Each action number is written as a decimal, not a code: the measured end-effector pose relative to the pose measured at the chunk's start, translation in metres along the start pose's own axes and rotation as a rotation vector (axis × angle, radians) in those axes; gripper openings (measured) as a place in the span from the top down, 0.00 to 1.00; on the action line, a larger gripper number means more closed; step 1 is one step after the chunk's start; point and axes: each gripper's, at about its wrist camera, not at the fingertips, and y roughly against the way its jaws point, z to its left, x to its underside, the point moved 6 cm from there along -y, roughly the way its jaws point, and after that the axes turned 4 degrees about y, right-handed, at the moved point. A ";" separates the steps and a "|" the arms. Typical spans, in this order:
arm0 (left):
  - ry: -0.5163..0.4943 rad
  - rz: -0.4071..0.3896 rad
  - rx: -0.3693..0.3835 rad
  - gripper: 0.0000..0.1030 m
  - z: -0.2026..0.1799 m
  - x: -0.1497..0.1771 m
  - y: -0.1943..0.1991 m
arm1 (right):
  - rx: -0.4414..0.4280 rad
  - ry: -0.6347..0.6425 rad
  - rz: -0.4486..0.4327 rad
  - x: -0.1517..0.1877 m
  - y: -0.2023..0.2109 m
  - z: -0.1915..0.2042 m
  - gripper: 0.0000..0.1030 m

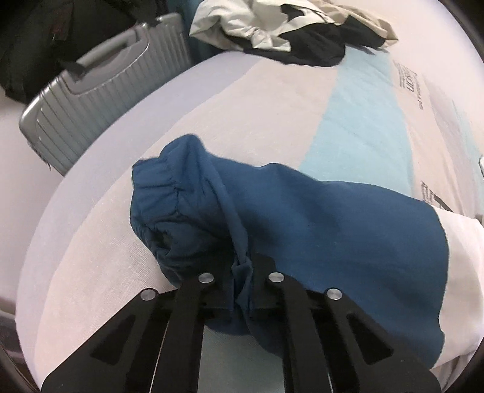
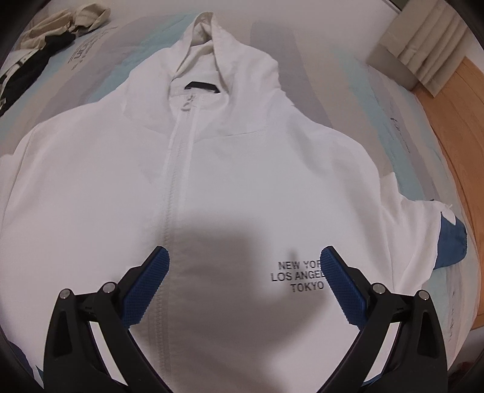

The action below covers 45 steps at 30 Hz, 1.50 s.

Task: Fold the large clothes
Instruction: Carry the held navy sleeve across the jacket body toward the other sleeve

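A white zip hooded jacket [image 2: 242, 169] with blue lower sleeves lies face up on the bed, hood at the far end. Black text is printed on its chest. My left gripper [image 1: 242, 272] is shut on the blue left sleeve [image 1: 302, 217], pinching a fold of it near the elastic cuff [image 1: 157, 187]. My right gripper [image 2: 245, 257] is open and empty, hovering over the jacket's lower front with the zip between its blue pads [image 2: 145, 290]. The other blue cuff [image 2: 450, 245] lies at the right.
The bed sheet [image 1: 272, 99] is white with light blue stripes and print. A cream and black garment [image 1: 287, 27] is heaped at the far end. A grey hard suitcase [image 1: 99, 99] stands beside the bed. A wooden floor [image 2: 462, 145] and a curtain [image 2: 423, 45] are at the right.
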 end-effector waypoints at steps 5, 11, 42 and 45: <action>-0.042 -0.071 -0.002 0.99 -0.032 -0.008 0.031 | 0.000 -0.058 0.007 0.003 0.004 -0.028 0.07; -0.151 -0.145 0.089 0.99 -0.128 0.004 0.080 | 0.012 -0.059 -0.014 0.003 0.003 -0.064 0.07; -0.657 -0.057 0.501 0.99 -0.618 0.273 0.189 | -0.216 -0.098 0.050 0.027 -0.088 -0.158 0.07; -0.670 -0.050 0.518 0.99 -0.641 0.284 0.192 | -0.205 -0.134 0.004 0.028 -0.070 -0.185 0.07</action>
